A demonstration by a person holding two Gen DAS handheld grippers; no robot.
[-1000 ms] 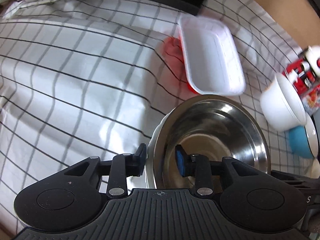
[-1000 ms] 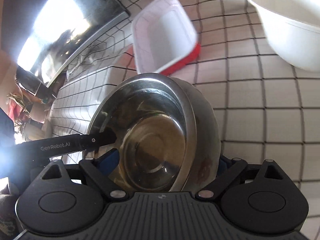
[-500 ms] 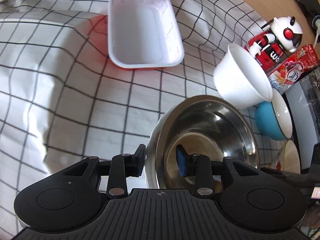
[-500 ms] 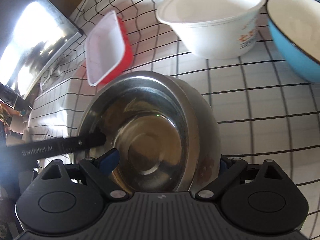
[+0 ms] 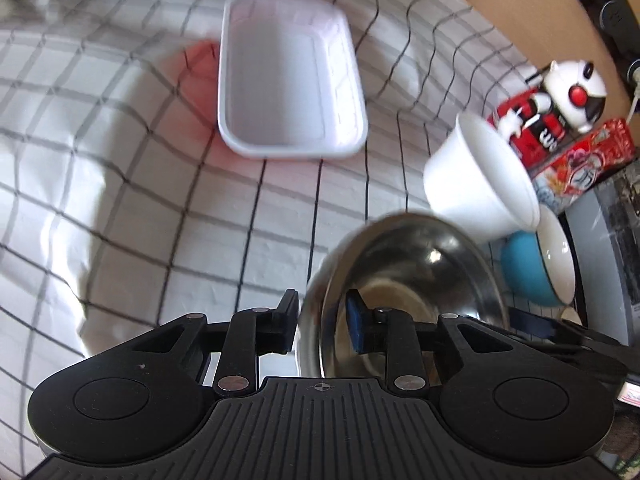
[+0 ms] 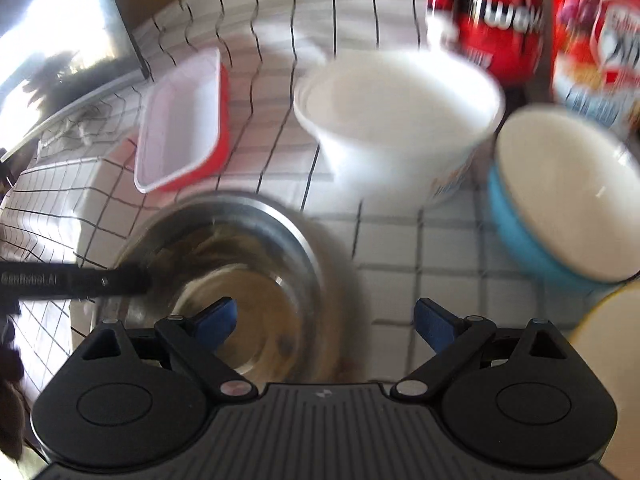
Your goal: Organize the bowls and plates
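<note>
A steel bowl (image 5: 420, 272) (image 6: 240, 248) sits on the checked cloth (image 5: 160, 200). My left gripper (image 5: 322, 320) straddles its near rim, black finger outside and blue pad inside. Its jaws are closing, and a thin gap still shows beside the inner pad. In the right wrist view its fingers (image 6: 100, 280) reach the bowl's left rim. My right gripper (image 6: 324, 320) stands wide open, one pad above the bowl's inside and the other over the cloth, touching nothing. Beyond stand a white paper bowl (image 5: 472, 184) (image 6: 400, 108) and a blue bowl with a white inside (image 5: 528, 268) (image 6: 560, 200).
A white rectangular tray with red sides (image 5: 288, 80) (image 6: 180, 120) lies further back. A red can topped with a toy figure (image 5: 536, 128) and a snack packet (image 5: 588, 160) stand behind the bowls. A yellow-rimmed plate (image 6: 608, 340) shows at the right edge. A dark screen (image 6: 60, 40) is at the back left.
My right gripper has let go of the steel bowl, opened wide and pulled back upward. My left jaws have narrowed around the rim. The bowl now lies flatter.
</note>
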